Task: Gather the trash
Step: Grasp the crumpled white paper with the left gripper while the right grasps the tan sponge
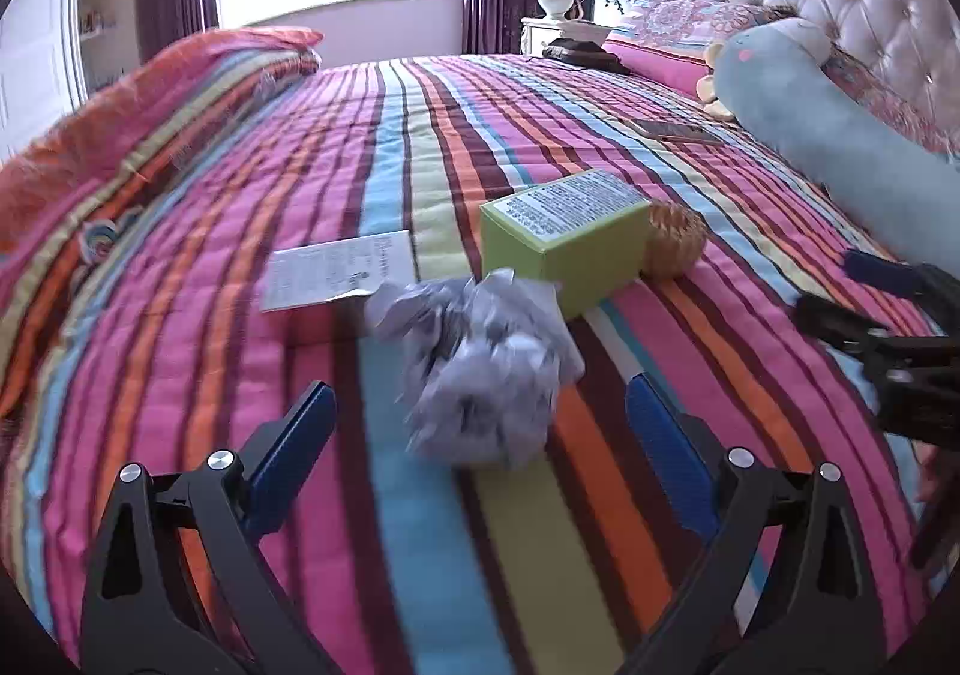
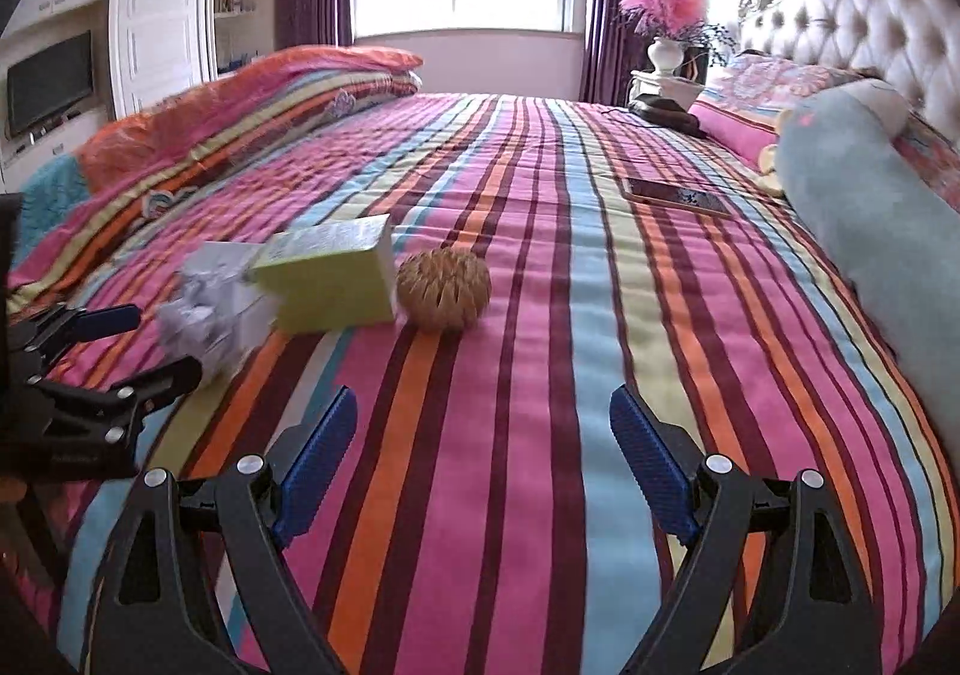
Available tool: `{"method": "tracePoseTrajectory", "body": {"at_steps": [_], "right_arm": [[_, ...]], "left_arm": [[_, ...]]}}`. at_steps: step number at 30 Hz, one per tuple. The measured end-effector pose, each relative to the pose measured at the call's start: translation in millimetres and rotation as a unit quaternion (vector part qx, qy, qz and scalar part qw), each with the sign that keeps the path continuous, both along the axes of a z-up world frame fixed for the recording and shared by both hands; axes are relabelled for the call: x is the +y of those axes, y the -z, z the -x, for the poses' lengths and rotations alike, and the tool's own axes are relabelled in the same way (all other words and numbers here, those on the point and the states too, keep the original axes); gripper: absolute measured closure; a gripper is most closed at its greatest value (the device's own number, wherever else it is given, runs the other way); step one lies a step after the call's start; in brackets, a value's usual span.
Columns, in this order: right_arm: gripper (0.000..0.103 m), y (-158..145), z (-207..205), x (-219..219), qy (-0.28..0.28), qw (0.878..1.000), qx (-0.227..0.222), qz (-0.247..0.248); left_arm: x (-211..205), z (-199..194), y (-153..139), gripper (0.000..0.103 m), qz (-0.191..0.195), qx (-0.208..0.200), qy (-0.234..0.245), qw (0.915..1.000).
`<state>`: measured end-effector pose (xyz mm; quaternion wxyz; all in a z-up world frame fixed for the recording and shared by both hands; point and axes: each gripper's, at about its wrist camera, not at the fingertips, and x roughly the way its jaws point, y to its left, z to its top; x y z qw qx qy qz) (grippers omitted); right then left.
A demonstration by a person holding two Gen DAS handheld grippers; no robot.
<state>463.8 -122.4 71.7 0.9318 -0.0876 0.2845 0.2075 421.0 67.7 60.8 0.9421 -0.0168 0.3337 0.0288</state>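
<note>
Two views serve us, and we begin with the left wrist camera. Our left gripper [image 1: 477, 414] has its blue-padded fingers spread wide above the striped pink, orange and blue bedspread [image 1: 240, 207]. A crumpled ball of grey-white paper [image 1: 480, 363], blurred in this view, lies on the cover between and just ahead of the two fingers; we cannot tell whether either pad touches it. Just behind the ball stands a lime-green cardboard box with a printed white label [image 1: 570, 237], and a flat white printed leaflet [image 1: 339, 276] lies to the left of the box. A round tan woven ball [image 1: 672, 246] sits against the box's right side. Our right gripper [image 1: 864, 303] enters from the right edge; from here we cannot tell how its fingers stand. A long pale blue plush bolster [image 1: 840, 123] lies along the tufted headboard side.

From the right wrist camera, our right gripper [image 2: 483, 453] hangs with its fingers wide apart and only bare bedspread [image 2: 540, 315] between them. The woven ball [image 2: 444, 288] rests ahead, touching the green box [image 2: 330, 279]. The crumpled paper [image 2: 204, 315] lies left of the box, close before the left gripper [image 2: 150, 342], whose fingers are parted. A dark flat tablet [image 2: 675, 195] lies well apart near the bolster [image 2: 870, 213].
</note>
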Motion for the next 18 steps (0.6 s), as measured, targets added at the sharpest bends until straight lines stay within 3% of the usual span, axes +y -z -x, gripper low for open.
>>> {"method": "tracePoseTrajectory", "body": {"at_steps": [10, 18], "right_arm": [[0.021, 18.8, -61.3, 47.3, -0.037, 0.996, 0.027, 0.078], [0.021, 14.9, -86.1, 62.8, -0.062, 0.994, 0.027, 0.081]], "left_arm": [[1.5, -47.4, 8.3, 0.008, -0.016, 0.036, -0.010, 0.9992], [7.9, -65.4, 13.6, 0.008, 0.002, 0.048, -0.011, 0.9988]]}}
